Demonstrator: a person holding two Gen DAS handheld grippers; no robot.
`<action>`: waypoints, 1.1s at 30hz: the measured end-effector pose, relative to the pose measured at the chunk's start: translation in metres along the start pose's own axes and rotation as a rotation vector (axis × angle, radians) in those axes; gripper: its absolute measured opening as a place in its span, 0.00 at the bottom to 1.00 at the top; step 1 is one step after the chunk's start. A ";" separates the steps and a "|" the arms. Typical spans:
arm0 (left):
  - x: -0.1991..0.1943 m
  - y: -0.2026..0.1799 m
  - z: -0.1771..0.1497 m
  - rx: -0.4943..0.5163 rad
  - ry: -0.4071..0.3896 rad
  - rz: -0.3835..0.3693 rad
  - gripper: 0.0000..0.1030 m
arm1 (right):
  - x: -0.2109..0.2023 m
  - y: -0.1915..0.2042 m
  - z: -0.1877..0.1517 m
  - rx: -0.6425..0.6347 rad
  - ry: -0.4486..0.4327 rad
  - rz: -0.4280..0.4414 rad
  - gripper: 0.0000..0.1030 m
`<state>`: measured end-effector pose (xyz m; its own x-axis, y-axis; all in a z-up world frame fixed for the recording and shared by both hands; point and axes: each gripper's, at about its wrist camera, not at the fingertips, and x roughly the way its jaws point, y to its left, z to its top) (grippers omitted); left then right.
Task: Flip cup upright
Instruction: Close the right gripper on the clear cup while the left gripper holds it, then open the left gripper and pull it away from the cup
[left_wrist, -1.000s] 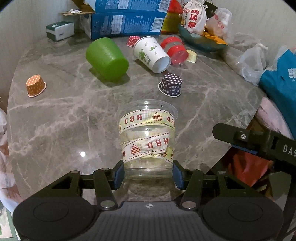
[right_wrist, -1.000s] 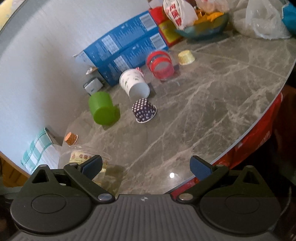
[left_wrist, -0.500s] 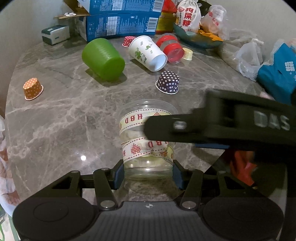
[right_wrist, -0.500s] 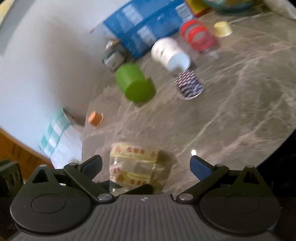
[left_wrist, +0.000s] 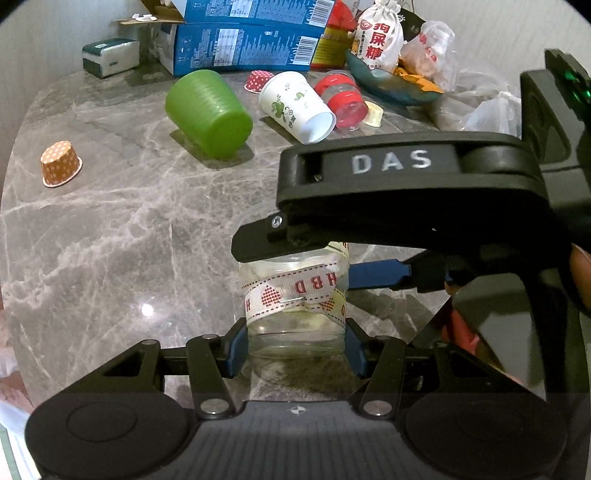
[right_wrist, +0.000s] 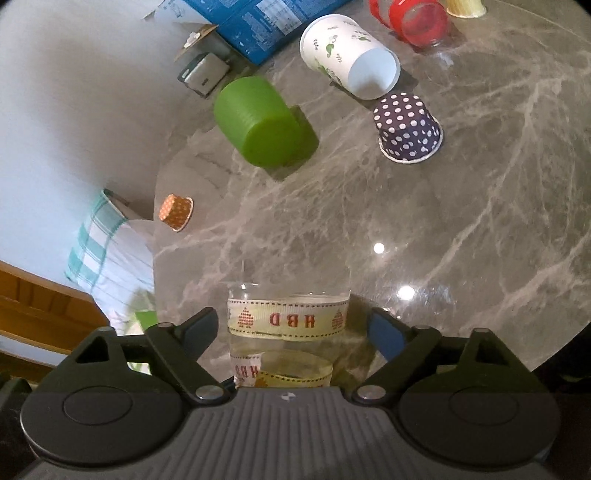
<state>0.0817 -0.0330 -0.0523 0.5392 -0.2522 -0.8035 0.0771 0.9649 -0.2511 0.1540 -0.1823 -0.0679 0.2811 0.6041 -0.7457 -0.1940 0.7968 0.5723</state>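
Note:
A clear plastic cup (left_wrist: 295, 295) wrapped in a cream "HBD" ribbon stands on the grey marble table (left_wrist: 110, 240). My left gripper (left_wrist: 295, 350) is shut on its lower part, blue pads against both sides. My right gripper (right_wrist: 291, 328) is open and straddles the same cup (right_wrist: 288, 317) from above, its pads a little apart from the walls. In the left wrist view the right gripper's black body covers the cup's upper part.
Several cups lie tipped or upside down farther back: a green cup (left_wrist: 210, 114), a white leaf-print paper cup (left_wrist: 295, 107), a red-banded clear cup (left_wrist: 343, 99), a navy dotted cup (right_wrist: 408, 127), an orange dotted cup (left_wrist: 59, 162). Blue boxes (left_wrist: 240, 40) and bags line the far edge.
My right gripper has swung in from the right and come down over the ribboned cup, now straddling it. My left gripper has kept its hold on the cup.

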 end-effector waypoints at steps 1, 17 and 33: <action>0.000 0.000 0.000 0.001 0.000 -0.001 0.55 | 0.001 0.001 0.001 -0.009 0.004 -0.013 0.78; 0.000 0.005 -0.001 -0.014 -0.001 -0.027 0.55 | 0.006 0.014 0.004 -0.053 0.000 -0.050 0.63; -0.037 0.037 -0.030 -0.055 -0.105 -0.020 0.96 | 0.000 0.012 -0.002 -0.049 -0.013 0.015 0.62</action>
<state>0.0392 0.0097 -0.0484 0.6235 -0.2593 -0.7376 0.0444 0.9536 -0.2978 0.1498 -0.1724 -0.0615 0.2903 0.6162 -0.7321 -0.2438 0.7875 0.5661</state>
